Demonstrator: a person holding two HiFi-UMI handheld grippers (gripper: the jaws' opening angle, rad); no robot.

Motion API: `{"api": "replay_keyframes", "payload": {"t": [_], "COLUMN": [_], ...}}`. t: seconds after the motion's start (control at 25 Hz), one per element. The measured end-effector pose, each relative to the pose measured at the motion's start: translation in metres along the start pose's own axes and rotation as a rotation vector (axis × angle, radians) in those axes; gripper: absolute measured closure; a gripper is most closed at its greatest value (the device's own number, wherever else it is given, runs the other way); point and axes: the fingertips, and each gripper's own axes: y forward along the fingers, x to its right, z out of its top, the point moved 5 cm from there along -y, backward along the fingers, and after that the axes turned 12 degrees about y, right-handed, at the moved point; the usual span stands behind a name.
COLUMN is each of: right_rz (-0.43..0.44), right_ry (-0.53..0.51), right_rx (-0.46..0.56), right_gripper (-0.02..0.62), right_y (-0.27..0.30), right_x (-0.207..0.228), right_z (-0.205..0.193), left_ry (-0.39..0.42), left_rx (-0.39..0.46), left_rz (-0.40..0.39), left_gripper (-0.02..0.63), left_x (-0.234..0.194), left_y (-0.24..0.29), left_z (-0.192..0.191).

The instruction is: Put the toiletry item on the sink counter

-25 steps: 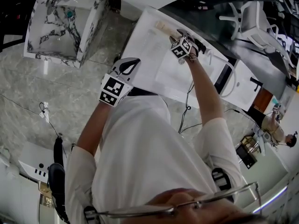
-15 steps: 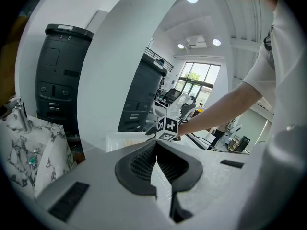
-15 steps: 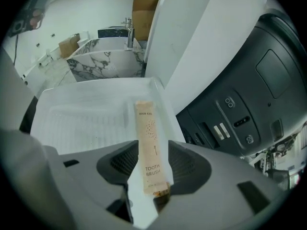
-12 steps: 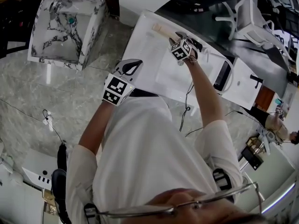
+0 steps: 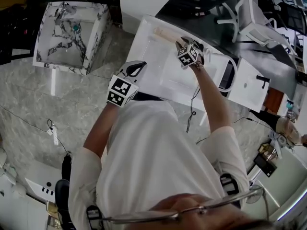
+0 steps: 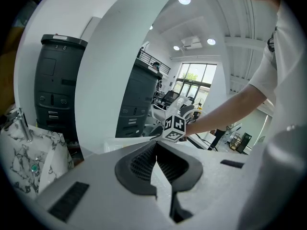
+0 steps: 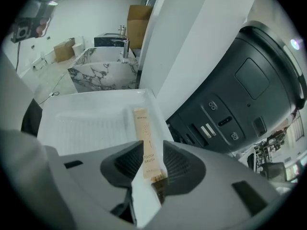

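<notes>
Tan toothbrush packet [image 7: 143, 128] [image 5: 165, 32] lies on the white bench [image 5: 149, 49], with the right gripper [image 5: 183, 41] [image 7: 153, 145] loose over it.

Nearest, the left gripper [image 5: 134, 67] [image 6: 156, 145] hangs beside the person's white shirt [image 5: 153, 157], its fingers [image 6: 139, 164] clenched together on nothing. Further out, the right gripper points steeply down at the bench's far edge. Its fingers [image 7: 180, 164] have just been closing partway but are released, their pads pressing nothing, and the packet's near end shows in the gap between them. The packet rests flat along the bench's far rim. A marble basin [image 5: 72, 32] stands well apart, off the bench's left end.
</notes>
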Motion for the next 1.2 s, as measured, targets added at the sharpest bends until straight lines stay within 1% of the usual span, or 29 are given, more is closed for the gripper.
{"api": "replay_keyframes", "payload": {"t": [0.16, 0.32, 0.56, 0.84, 1.0, 1.2], "right_rz": [-0.016, -0.022, -0.024, -0.065, -0.063, -0.073], "right_ry": [0.028, 0.152, 0.292, 0.381, 0.455, 0.526], "right_rx": [0.025, 0.073, 0.158, 0.254, 0.303, 0.383], "right_gripper": [0.482, 0.497, 0.535, 0.551, 0.558, 0.565], "right_y": [-0.019, -0.042, -0.08, -0.124, -0.15, -0.186], "right_x": [0.002, 0.002, -0.007, -0.012, -0.014, -0.014], "right_z": [-0.002, -0.002, -0.004, -0.004, -0.011, -0.014], "left_ry": [0.006, 0.002, -0.002, -0.026, -0.04, -0.04], "left_rx": [0.011, 0.014, 0.022, 0.024, 0.026, 0.042], "left_rz": [0.011, 0.012, -0.001, -0.008, -0.021, -0.029], "left_gripper": [0.601, 0.601, 0.601, 0.601, 0.601, 0.601], "left_x": [0.006, 0.012, 0.023, 0.031, 0.039, 0.039], "left_y": [-0.002, -0.004, -0.006, -0.011, -0.012, -0.008], "left_z": [0.006, 0.008, 0.01, 0.006, 0.004, 0.012]}}
